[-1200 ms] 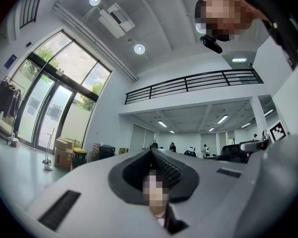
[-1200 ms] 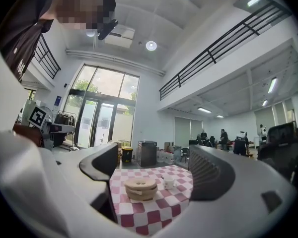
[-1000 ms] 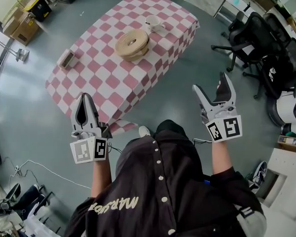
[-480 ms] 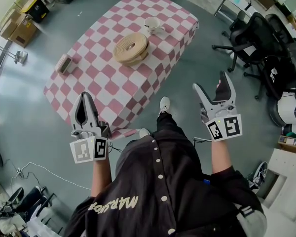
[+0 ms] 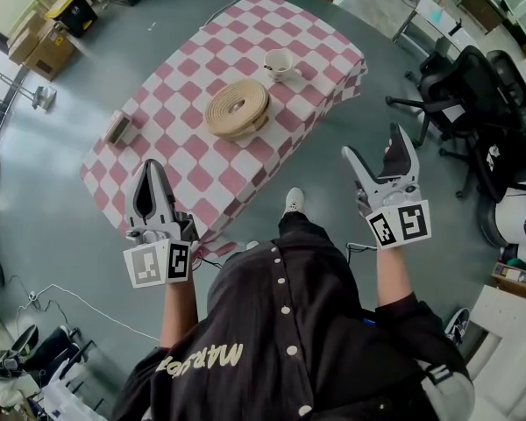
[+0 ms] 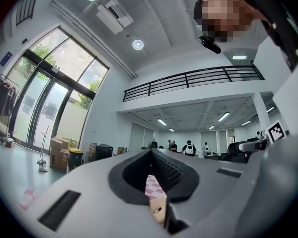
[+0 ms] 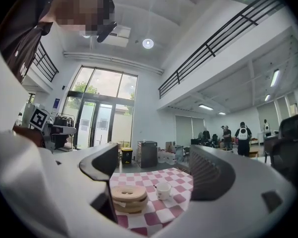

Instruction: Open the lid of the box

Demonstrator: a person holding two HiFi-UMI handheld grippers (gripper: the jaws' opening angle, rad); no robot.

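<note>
A round tan wooden box with its lid on (image 5: 237,110) (image 7: 129,197) sits in the middle of a table with a pink-and-white checked cloth (image 5: 184,160) (image 7: 156,216). A white cup (image 5: 278,62) (image 7: 163,190) stands just beyond it. My left gripper (image 5: 151,170) (image 6: 151,153) is held up short of the table's near edge, shut and empty; a strip of cloth shows through its gap. My right gripper (image 5: 374,145) (image 7: 159,171) is raised over the floor to the right of the table, open with nothing in it. Both are well away from the box.
A small flat tan box (image 5: 118,128) lies at the table's left edge. Black office chairs (image 5: 460,86) stand to the right, cardboard boxes (image 5: 37,44) at the far left. A cable (image 5: 66,298) runs over the floor at the left. The person's shoe (image 5: 294,202) is near the table's corner.
The table has shifted slightly down and right in the head view as the person steps toward it, a shoe coming into sight. Both grippers keep their pose, left shut, right open.
</note>
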